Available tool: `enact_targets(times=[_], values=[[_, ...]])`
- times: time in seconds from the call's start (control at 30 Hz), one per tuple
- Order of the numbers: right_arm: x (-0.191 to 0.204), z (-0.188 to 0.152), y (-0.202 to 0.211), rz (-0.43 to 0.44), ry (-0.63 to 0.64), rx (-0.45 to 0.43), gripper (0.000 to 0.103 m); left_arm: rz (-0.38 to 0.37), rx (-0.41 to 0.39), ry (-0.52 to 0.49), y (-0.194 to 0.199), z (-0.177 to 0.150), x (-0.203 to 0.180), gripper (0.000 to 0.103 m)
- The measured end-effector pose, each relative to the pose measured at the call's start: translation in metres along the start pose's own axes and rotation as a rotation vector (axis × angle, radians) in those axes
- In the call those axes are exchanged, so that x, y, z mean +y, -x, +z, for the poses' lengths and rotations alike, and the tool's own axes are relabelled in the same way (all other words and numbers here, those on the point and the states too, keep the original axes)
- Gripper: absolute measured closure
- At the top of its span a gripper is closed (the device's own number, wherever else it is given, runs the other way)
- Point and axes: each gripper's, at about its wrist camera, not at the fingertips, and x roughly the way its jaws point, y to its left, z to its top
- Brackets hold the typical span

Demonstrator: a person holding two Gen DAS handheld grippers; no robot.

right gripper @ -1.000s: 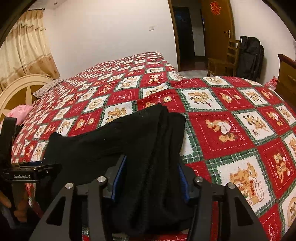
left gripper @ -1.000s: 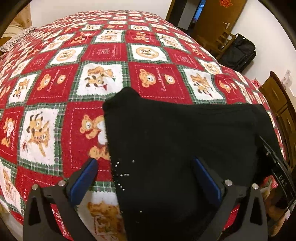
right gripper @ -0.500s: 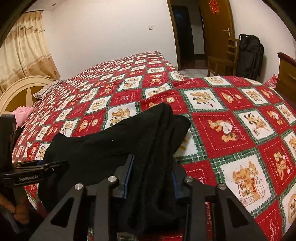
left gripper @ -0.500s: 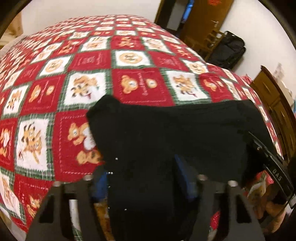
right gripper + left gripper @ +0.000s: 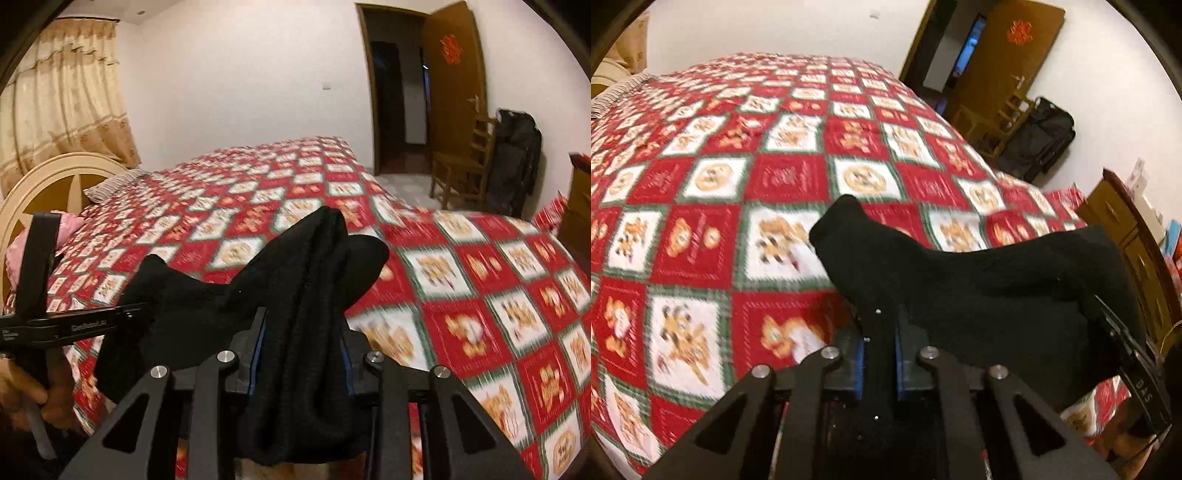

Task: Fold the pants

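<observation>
The black pants are lifted off the bed at the near edge, held at both ends. My left gripper is shut on one end of the pants; black cloth runs between its blue pads. My right gripper is shut on a bunched thick fold of the pants. The cloth sags between the two grippers. The other gripper shows at the side of each view: the right one in the left wrist view, the left one in the right wrist view.
The bed is covered by a red, white and green bear-pattern quilt. A cream headboard, a striped pillow and a pink item are at the far left. A wooden chair, a black bag, a wooden cabinet and an open door lie to the right.
My left gripper has shut on the pants; it was open a second ago. Both grippers have risen, lifting the pants off the quilt. The right gripper's jaws have squeezed closer.
</observation>
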Motion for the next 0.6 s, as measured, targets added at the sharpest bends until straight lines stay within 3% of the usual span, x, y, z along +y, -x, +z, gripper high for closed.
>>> enact_targets(times=[0.27,0.43,0.6], values=[[0.062,0.064,-0.040,0.137,0.131,-0.079,0.070,0.068,-0.132,0.099,0.029,0.043,0.058,0.091],[0.095,0.097,-0.094,0.231,0.186,-0.097,0.070,0.205,-0.233,0.119,0.054,0.077,0.107,0.091],[0.115,0.117,-0.171,0.316,0.185,-0.062,0.070,0.373,-0.287,0.118,0.050,0.106,0.147,0.091]])
